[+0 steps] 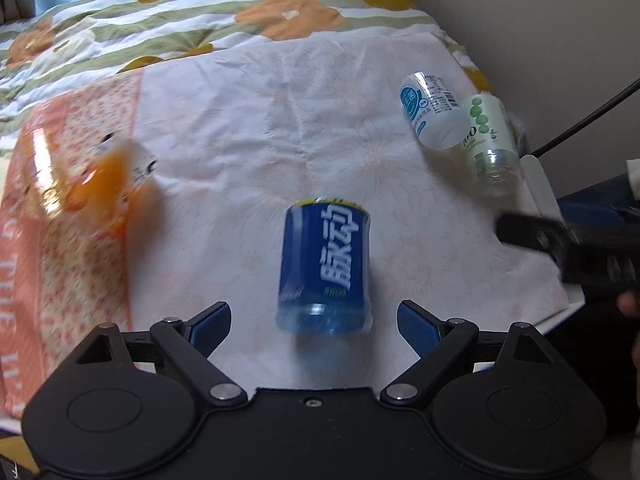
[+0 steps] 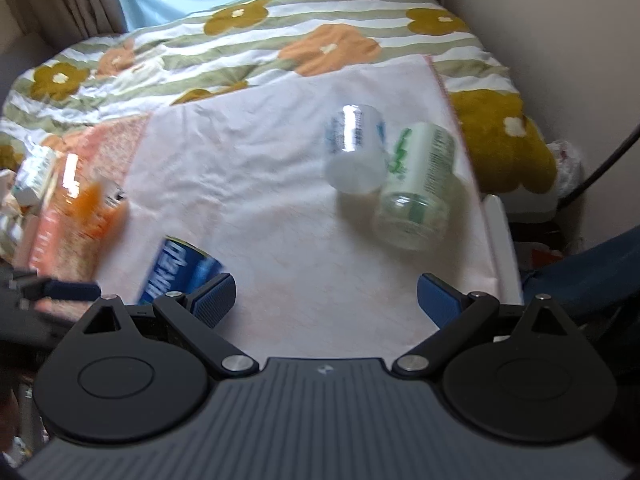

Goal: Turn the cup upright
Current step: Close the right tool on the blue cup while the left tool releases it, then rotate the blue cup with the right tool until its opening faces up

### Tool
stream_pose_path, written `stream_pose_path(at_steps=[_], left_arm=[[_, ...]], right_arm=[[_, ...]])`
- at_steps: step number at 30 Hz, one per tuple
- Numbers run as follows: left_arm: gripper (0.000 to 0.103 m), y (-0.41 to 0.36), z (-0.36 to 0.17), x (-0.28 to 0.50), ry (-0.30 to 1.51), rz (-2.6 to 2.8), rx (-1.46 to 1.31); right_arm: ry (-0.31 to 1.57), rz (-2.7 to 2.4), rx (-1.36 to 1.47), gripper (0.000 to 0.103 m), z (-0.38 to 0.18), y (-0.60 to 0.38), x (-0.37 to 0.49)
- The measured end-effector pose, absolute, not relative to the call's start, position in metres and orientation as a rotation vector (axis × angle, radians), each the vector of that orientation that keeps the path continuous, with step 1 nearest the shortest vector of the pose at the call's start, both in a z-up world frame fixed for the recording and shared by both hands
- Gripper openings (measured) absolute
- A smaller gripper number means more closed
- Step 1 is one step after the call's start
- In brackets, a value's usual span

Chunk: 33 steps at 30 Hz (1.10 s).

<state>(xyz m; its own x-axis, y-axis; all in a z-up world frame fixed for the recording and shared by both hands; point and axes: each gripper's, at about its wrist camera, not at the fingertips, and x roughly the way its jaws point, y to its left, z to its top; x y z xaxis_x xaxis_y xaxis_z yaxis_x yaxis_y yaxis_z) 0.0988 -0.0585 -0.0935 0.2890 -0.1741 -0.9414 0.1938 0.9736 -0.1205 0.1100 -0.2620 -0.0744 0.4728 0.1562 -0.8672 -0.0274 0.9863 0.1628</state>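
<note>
A blue cup [image 1: 325,266] with white lettering lies on its side on the pale cloth [image 1: 256,128], just ahead of my open, empty left gripper [image 1: 314,322], between its fingers' line. In the right wrist view the blue cup [image 2: 180,270] shows at the lower left, partly behind the left finger. My right gripper [image 2: 326,300] is open and empty over bare cloth [image 2: 280,208]. A white-and-blue cup [image 1: 434,111] and a green-printed clear cup [image 1: 493,144] lie on their sides at the right, touching; they also show in the right wrist view, white [image 2: 356,148] and green [image 2: 418,186].
An orange cup [image 1: 86,178] lies at the left on the orange patterned border; it shows blurred in the right wrist view [image 2: 86,208]. A flowered striped quilt [image 1: 200,12] lies behind. The wall [image 1: 540,20] and a black cable [image 1: 584,120] are at the right. The right gripper's finger [image 1: 532,236] shows at right.
</note>
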Motion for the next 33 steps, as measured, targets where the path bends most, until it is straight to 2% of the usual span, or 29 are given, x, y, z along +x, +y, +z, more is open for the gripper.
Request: stream_pose_path(at_steps=[4,6,13,26,29,30,31,32,33], left_arm=[[0.094,-0.04,-0.081,0.084,1.239,-0.226,0.007],[0.1,-0.03,-0.077,0.078,1.232,-0.214,0.001],[0.1,-0.002,-0.073,0.067,1.216,-0.178,0.001],[0.1,0.029,-0.079,0.075,1.197,-0.202,-0.019],[0.1,0.034,-0.082,0.076,1.204,-0.203,-0.031],[0.1,0.036,-0.083,0.076,1.205,-0.203,-0.035],[0.1,0.037,-0.083,0.077,1.207,-0.201,-0.038],[0.1,0.038,-0.084,0.077,1.209,-0.201,-0.041],[0.1,0.039,-0.084,0.077,1.211,-0.2,-0.045]], right_arm=[[1.151,0.181,0.234,0.103,-0.081,-0.246,0.127],[1.191,0.214,0.29,0.103,-0.088,-0.237,0.136],[1.318,0.206,0.454,0.103,-0.124,-0.209,0.165],[1.399,0.1,0.55,0.103,-0.166,-0.197,0.187],[1.414,0.091,0.584,0.096,-0.17,-0.197,0.188],[1.414,0.092,0.594,0.091,-0.171,-0.196,0.189],[1.412,0.095,0.599,0.081,-0.171,-0.196,0.189],[1.41,0.1,0.606,0.077,-0.171,-0.196,0.189],[1.408,0.098,0.607,0.077,-0.17,-0.196,0.19]])
